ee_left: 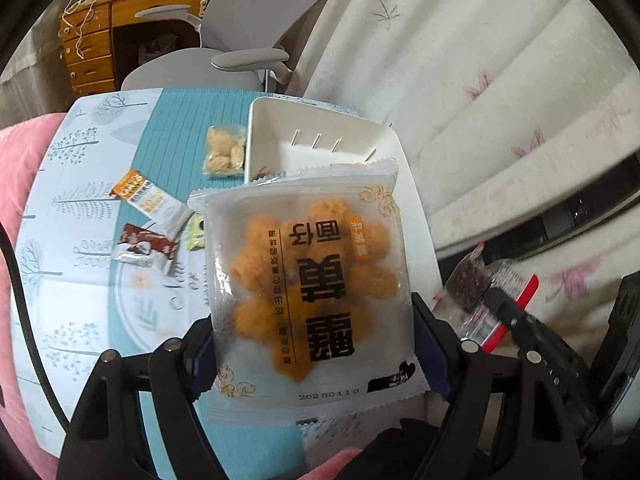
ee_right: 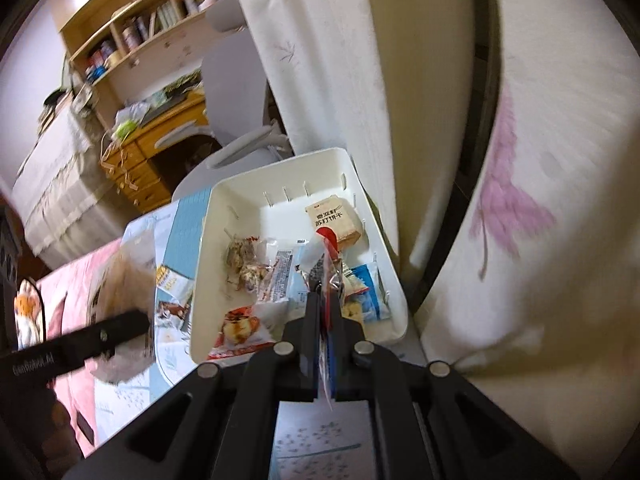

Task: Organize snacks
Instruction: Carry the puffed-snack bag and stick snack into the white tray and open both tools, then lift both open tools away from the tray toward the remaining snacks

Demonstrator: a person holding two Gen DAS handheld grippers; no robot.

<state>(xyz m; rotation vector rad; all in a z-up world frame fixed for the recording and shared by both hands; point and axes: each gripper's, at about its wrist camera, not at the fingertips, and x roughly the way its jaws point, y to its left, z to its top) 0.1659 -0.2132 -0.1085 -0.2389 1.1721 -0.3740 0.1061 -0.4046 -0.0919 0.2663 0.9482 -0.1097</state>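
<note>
My left gripper (ee_left: 314,340) is shut on a wide frosted packet of orange snack balls (ee_left: 308,280), with a pad pressing on each side. The packet hangs over the near rim of a white bin (ee_left: 320,136) on the tablecloth. In the right wrist view that packet (ee_right: 124,280) is a blur left of the bin (ee_right: 208,248). My right gripper (ee_right: 326,292) is shut on a thin red and clear wrapper (ee_right: 330,256), held edge-on over the bin. The same wrapper (ee_left: 480,280) shows dark contents in the left wrist view. Several snack packs lie in the bin, among them a tan cracker pack (ee_right: 332,216).
On the blue tablecloth (ee_left: 80,200) lie a clear bag of pale balls (ee_left: 225,151), an orange and white bar (ee_left: 146,196), a brown wrapper (ee_left: 144,246) and a green one (ee_left: 196,232). A grey chair (ee_left: 240,60), wooden desk (ee_left: 92,40), curtain (ee_left: 480,80) and pink bedding (ee_left: 16,180) surround the table.
</note>
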